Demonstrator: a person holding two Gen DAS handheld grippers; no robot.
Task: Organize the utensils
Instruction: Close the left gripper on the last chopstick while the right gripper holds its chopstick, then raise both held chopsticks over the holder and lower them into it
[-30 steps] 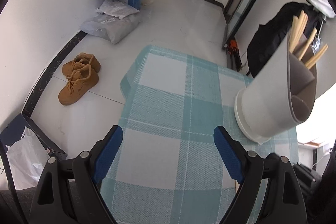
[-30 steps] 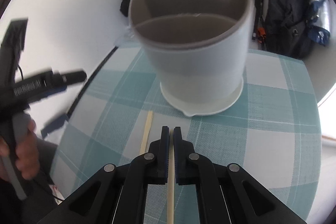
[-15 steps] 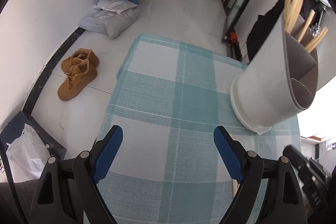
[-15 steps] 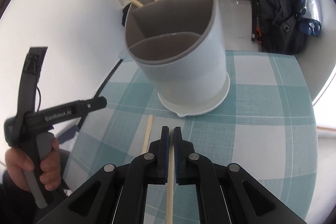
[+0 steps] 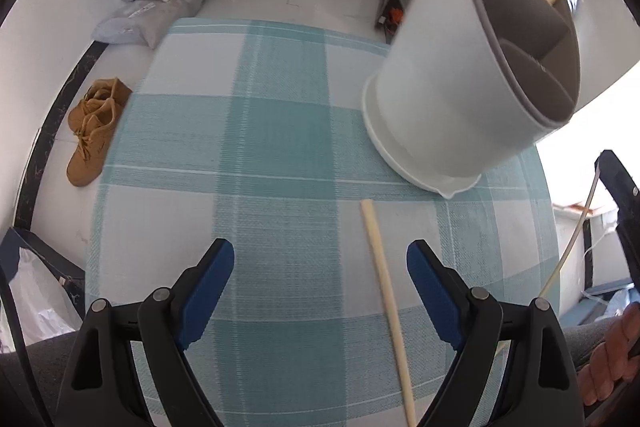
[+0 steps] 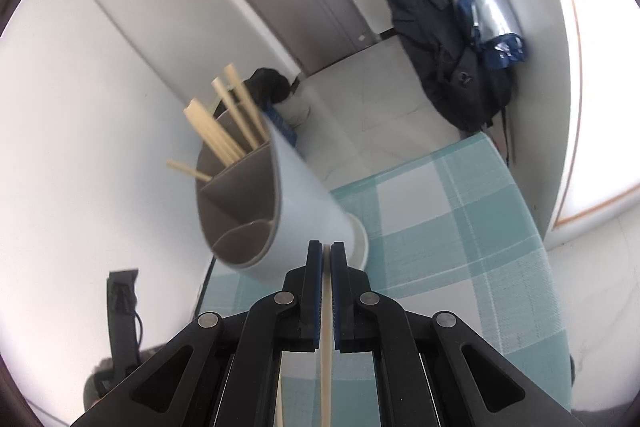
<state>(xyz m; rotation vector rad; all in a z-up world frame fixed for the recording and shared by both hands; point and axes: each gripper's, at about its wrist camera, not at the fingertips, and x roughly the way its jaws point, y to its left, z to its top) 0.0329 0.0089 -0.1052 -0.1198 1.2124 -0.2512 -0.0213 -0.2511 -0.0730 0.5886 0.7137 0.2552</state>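
Pinching one chopstick (image 6: pixel 326 339) flat between the pads, your right tongs (image 6: pixel 326 251) sit pressed together, raised above the checked tabletop (image 6: pixel 460 227), aimed near the white utensil holder (image 6: pixel 308 211). Holder's back compartment has several chopsticks (image 6: pixel 224 131). Your left tongs (image 5: pixel 320 267) are spread wide, empty, over a second chopstick (image 5: pixel 384 287) lying on the cloth just beside the holder's base.

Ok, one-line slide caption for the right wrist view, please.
Right gripper shut on a pale wooden chopstick, raised before the grey three-compartment utensil holder on the teal checked tablecloth.
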